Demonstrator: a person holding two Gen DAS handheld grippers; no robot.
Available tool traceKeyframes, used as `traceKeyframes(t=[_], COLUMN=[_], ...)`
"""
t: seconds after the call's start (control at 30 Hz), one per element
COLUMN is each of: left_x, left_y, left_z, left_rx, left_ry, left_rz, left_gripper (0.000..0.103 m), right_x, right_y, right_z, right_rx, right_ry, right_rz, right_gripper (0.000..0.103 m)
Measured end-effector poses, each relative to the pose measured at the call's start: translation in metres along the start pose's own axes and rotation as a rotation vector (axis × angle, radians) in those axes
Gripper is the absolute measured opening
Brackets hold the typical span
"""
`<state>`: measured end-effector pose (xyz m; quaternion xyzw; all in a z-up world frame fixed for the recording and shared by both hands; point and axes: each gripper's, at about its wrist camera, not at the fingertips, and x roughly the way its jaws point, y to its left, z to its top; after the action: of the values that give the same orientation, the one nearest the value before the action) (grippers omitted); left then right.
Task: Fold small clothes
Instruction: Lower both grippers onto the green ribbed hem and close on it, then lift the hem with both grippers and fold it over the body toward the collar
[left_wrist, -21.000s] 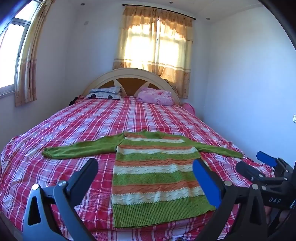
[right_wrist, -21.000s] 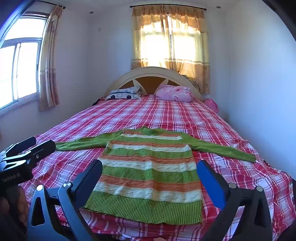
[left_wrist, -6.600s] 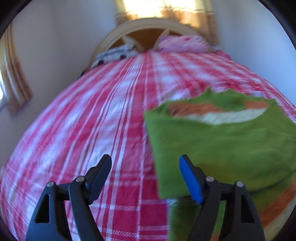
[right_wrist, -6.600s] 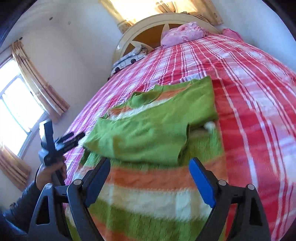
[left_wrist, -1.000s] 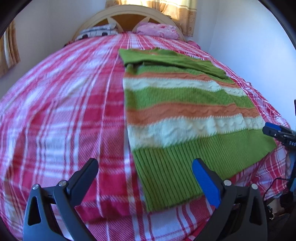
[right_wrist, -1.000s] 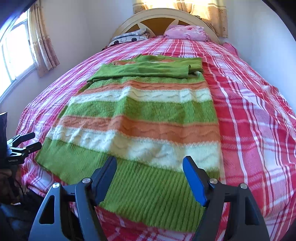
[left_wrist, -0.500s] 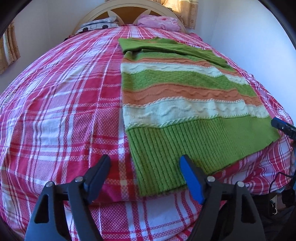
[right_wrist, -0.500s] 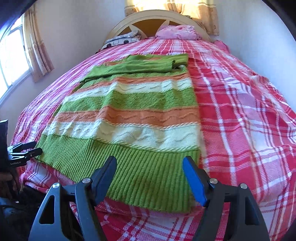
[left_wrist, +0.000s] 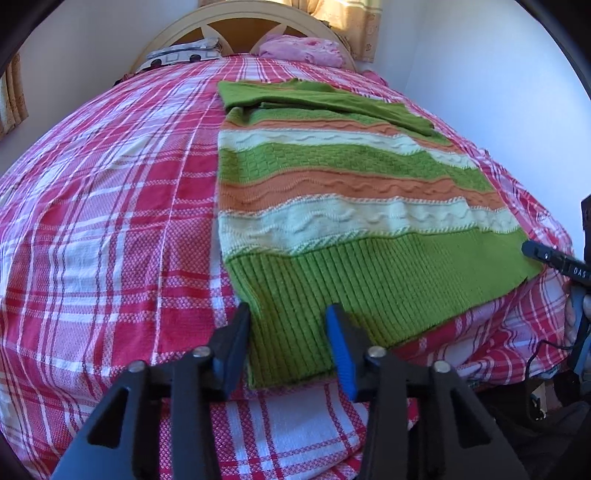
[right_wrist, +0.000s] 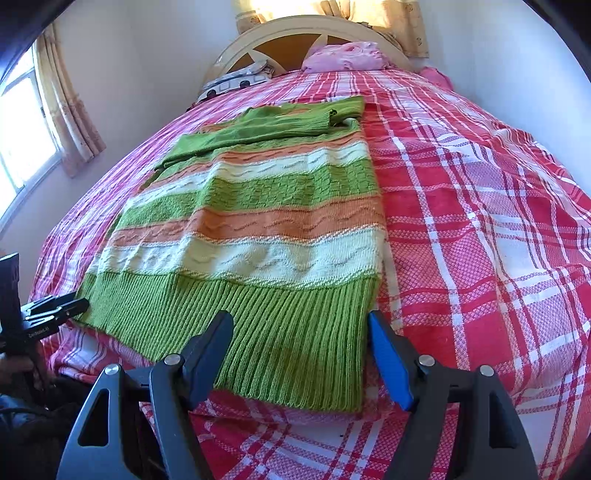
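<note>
The sweater (left_wrist: 343, 206) lies flat on the bed (left_wrist: 110, 206), its long axis running from the near ribbed hem (left_wrist: 332, 295) to the far collar, with both sleeves (left_wrist: 325, 99) folded across the chest at the far end. The left gripper (left_wrist: 288, 343) stands with its fingers open on both sides of the near left corner of the hem, the cloth between them but not yet pinched. The right gripper (right_wrist: 299, 354) is open in the same way around the near right corner (right_wrist: 332, 369). So each hand is nearest to its own corner, and the fold would go away from the person. Compared with one second ago, both grippers are closer to the hem and the left fingers stand narrower.
</note>
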<state>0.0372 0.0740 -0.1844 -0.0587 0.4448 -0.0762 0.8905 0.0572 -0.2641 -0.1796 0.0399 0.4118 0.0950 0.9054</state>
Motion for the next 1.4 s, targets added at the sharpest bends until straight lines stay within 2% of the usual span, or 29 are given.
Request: traceKeyframes(t=[0.03,0.1,0.17,0.3,0.37,0.5,0.57,0.6,0.63,0.73,0.77,0.8,1.07,1.23,1.4], left_x=[-0.001,-0.001,0.0,0.0,0.001,0.0,0.001,0.001,0.001,-0.001,-0.001,-0.004,-0.028,-0.028,-0.026], left_y=[0.001,0.004,0.006,0.005,0.005,0.007,0.009,0.009,0.011,0.015,0.016,0.018,0.022,0.025,0.03], left_z=[0.001,0.002,0.002,0.001,0.001,0.0,-0.001,-0.001,-0.001,0.001,0.002,0.003,0.02,0.028,0.036], left_rx=[-0.006,-0.022,-0.039,-0.042,-0.044,-0.038,-0.042,-0.044,-0.05,-0.072,-0.078,-0.094,-0.107,-0.096,-0.107], left_ry=[-0.001,-0.004,-0.001,-0.006,-0.006,-0.003,-0.01,-0.012,-0.01,-0.016,-0.02,-0.03,-0.138,-0.153,-0.161], left_rz=[-0.009,-0.027,-0.04,-0.038,-0.04,-0.056,-0.079,-0.097,-0.114,-0.153,-0.159,-0.178,-0.258,-0.279,-0.295], left_gripper=[0.028,0.025,0.025,0.026,0.031,0.031,0.028,0.019,0.014,0.012,0.012,0.011,0.011,0.011,0.011], right_x=[0.0,-0.002,-0.005,-0.009,-0.01,-0.013,-0.013,-0.012,-0.011,-0.01,-0.009,-0.008,-0.029,-0.043,-0.046], right_y=[-0.001,-0.004,-0.007,-0.017,-0.018,-0.02,-0.023,-0.023,-0.02,-0.017,-0.016,-0.018,-0.029,-0.028,-0.03], right_z=[0.0,0.0,-0.001,-0.003,-0.004,-0.005,-0.006,-0.006,-0.006,-0.008,-0.009,-0.009,-0.008,0.004,0.016], right_rx=[0.006,0.017,0.023,0.059,0.061,0.063,0.069,0.066,0.056,0.042,0.037,0.043,0.133,0.175,0.202], right_ry=[-0.001,-0.001,0.0,-0.003,-0.003,0.002,0.008,0.009,0.015,0.016,0.017,0.015,-0.114,-0.178,-0.19], right_rz=[0.007,0.017,0.016,0.045,0.044,0.033,0.027,0.028,0.04,0.071,0.081,0.094,0.211,0.292,0.334], right_gripper=[0.074,0.073,0.065,0.06,0.057,0.05,0.044,0.043,0.038,0.029,0.017,0.014,0.009,0.009,0.009])
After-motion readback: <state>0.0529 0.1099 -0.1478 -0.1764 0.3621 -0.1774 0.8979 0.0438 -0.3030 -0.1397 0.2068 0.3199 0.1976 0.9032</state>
